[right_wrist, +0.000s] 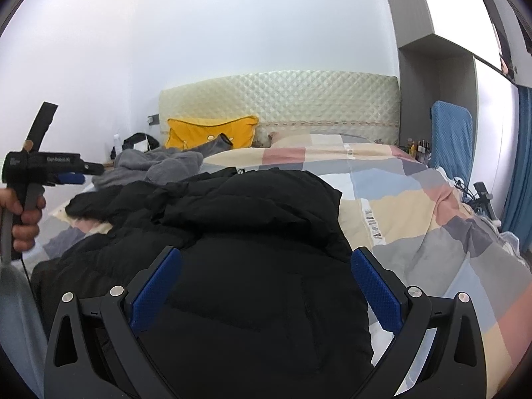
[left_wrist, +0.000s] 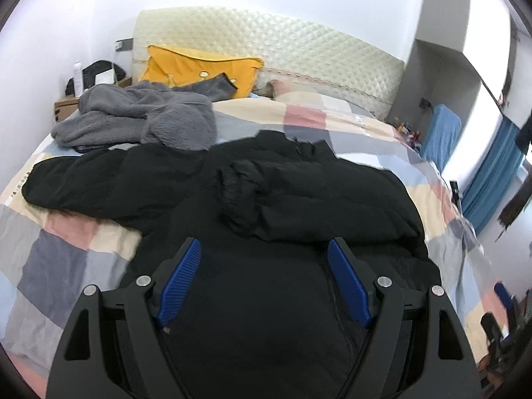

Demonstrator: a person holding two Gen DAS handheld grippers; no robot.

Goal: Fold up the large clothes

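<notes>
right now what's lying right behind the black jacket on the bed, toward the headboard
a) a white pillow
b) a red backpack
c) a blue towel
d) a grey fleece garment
d, a grey fleece garment lies crumpled just past the black jacket on the patchwork quilt, in front of the yellow cushion.

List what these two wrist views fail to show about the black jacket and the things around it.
- Black jacket: its near hem is hidden behind the left gripper in the left wrist view, and behind the right gripper in the right wrist view.
- Small bottles beside the bed: too small to identify, right wrist view.
- Grey fleece garment: bunched, so its type is unclear.
- Room at the right edge: blurred, left wrist view.
</notes>
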